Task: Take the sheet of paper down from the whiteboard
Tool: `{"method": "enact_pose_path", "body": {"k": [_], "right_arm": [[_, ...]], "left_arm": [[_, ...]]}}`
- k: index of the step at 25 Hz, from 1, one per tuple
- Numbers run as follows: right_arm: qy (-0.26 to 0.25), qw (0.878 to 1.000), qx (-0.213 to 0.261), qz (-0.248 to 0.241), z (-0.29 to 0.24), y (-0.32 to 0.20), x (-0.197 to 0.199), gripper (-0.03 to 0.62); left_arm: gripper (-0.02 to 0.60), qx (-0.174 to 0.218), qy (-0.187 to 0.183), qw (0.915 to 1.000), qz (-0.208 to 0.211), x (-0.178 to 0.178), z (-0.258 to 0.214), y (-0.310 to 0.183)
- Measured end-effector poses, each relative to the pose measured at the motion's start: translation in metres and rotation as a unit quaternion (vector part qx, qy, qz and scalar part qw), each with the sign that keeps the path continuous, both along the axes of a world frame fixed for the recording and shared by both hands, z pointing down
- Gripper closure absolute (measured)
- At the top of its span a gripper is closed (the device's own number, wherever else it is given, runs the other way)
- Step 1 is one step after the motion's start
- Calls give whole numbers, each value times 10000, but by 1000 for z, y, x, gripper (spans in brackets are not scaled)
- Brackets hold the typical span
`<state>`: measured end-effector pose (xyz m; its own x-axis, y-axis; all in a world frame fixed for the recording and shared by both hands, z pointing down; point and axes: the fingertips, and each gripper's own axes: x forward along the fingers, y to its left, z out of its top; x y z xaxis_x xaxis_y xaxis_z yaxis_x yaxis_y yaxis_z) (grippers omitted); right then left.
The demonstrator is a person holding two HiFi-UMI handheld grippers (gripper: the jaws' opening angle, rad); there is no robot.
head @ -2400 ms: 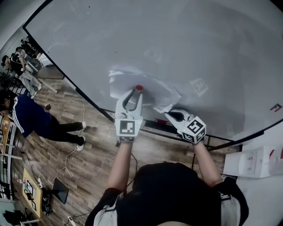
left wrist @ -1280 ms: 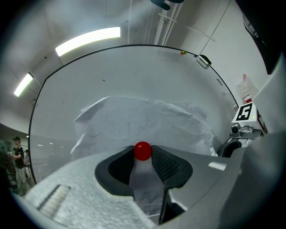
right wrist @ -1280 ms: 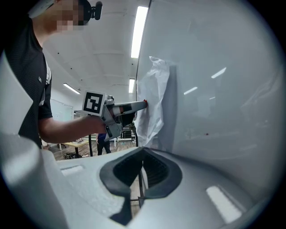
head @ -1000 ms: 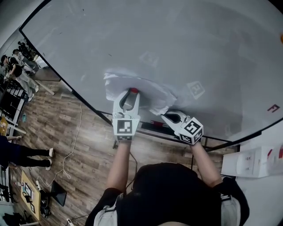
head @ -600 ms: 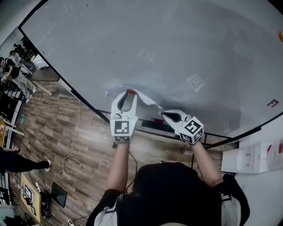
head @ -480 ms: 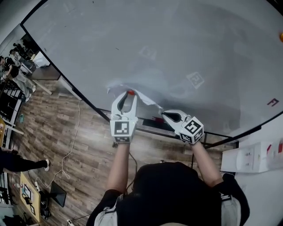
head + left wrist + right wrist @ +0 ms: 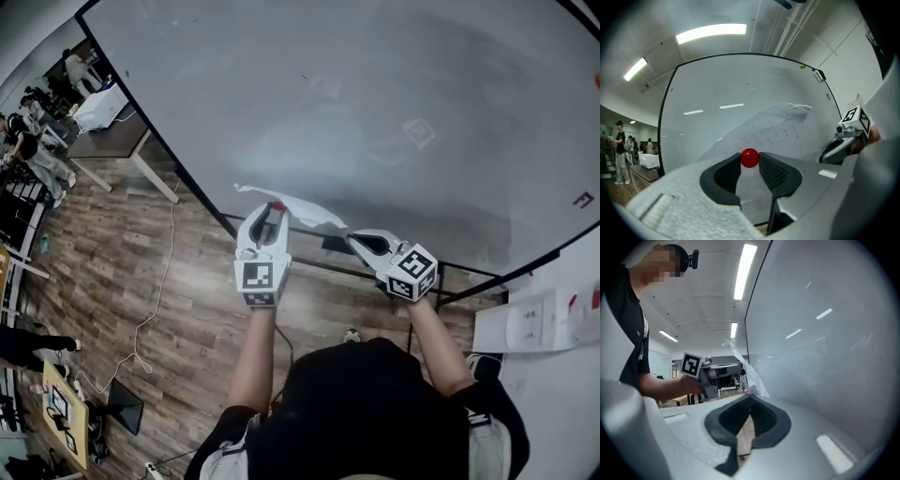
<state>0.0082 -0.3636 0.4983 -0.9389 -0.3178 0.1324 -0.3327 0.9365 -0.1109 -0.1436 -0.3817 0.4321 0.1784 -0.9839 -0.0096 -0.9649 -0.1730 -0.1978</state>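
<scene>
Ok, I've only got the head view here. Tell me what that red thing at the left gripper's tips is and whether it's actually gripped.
Observer: In the left gripper view, the left gripper is shut on a small red ball, pinched right at the jaw tips.
Operator: Now check the right gripper's jaws for me.
Observer: In the right gripper view, the right gripper has its jaws together. The edge of the sheet of paper rises straight out from between the tips, so it looks clamped there.
</scene>
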Motion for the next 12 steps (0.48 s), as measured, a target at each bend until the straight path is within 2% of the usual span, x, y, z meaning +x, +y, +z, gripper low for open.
{"method": "enact_pose_path", "body": {"k": [6, 12], "right_arm": [[7, 9995, 31, 324, 2, 45, -42, 590], [23, 9976, 9, 689, 12, 98, -74, 590]], "left_arm": [[449, -225, 166, 9996, 57, -50, 14, 57], [449, -454, 167, 9985, 239, -85, 36, 119]]}}
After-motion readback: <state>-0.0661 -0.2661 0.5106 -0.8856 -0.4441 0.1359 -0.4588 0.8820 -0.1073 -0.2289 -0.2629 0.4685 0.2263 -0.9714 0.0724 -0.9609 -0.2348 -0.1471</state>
